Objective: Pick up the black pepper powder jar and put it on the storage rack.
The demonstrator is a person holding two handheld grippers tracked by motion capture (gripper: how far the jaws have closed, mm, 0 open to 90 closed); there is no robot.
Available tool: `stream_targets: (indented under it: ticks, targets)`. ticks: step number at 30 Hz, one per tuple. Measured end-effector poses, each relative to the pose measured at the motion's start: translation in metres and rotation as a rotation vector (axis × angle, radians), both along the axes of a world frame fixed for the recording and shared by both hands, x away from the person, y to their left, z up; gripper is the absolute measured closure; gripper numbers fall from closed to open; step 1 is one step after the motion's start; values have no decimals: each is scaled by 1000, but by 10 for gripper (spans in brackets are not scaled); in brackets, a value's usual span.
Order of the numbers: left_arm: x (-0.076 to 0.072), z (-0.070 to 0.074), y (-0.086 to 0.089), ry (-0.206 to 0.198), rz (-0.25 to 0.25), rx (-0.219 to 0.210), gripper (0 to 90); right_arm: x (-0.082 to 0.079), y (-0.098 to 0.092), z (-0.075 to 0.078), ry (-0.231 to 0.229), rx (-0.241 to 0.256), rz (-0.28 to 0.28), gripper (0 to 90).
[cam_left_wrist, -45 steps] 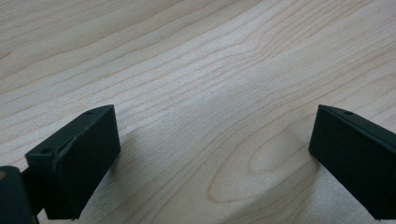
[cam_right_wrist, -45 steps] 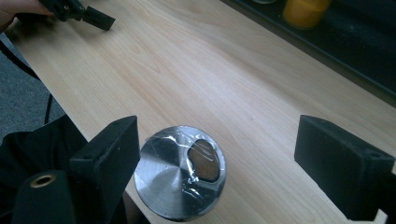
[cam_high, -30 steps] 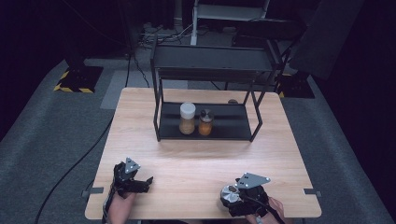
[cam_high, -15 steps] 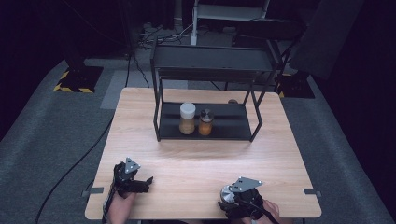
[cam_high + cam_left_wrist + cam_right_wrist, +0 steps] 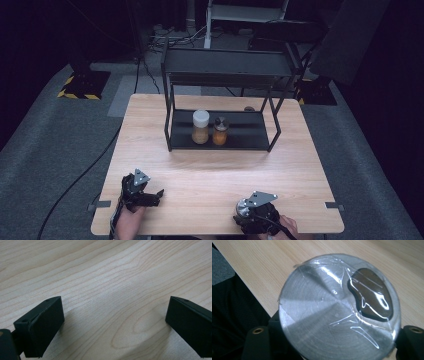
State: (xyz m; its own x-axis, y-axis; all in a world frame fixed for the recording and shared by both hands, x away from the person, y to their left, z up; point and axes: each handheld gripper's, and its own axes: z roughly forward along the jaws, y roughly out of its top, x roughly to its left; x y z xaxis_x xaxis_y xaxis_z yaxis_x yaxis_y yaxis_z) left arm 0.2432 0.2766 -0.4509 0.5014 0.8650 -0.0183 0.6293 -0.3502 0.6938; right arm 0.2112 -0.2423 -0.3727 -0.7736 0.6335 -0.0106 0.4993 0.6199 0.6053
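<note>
Pale wood table (image 5: 210, 175), matt, fine grain running in wavy lines. Brushed metal lid (image 5: 322, 315) on the jar, dull silver with circular marks, covered by clear glossy film, wrinkled and catching light. Matt black plastic on the left gripper (image 5: 112, 325). Black metal rack (image 5: 222, 137), satin finish.

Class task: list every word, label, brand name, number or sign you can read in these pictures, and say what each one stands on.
None can be read.
The silver lid held in the right gripper bears clear film and a dark opening, no print.
The two jars on the black rack show no readable label at this size.
</note>
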Motion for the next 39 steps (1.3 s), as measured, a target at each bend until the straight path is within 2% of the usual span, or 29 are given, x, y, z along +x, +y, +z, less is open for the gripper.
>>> stream_targets:
  ticks: [5, 11, 22, 39]
  targets:
    - [0, 0, 0, 1, 0, 1, 14, 0, 2, 4, -4, -9, -6, 302]
    - [0, 0, 0, 0, 1, 0, 15, 5, -3, 18, -8, 6, -9, 302]
    - [0, 0, 0, 1, 0, 1, 15, 32, -11, 51, -1, 19, -27, 302]
    - [0, 0, 0, 1, 0, 1, 15, 62, -21, 101, -64, 35, -74, 302]
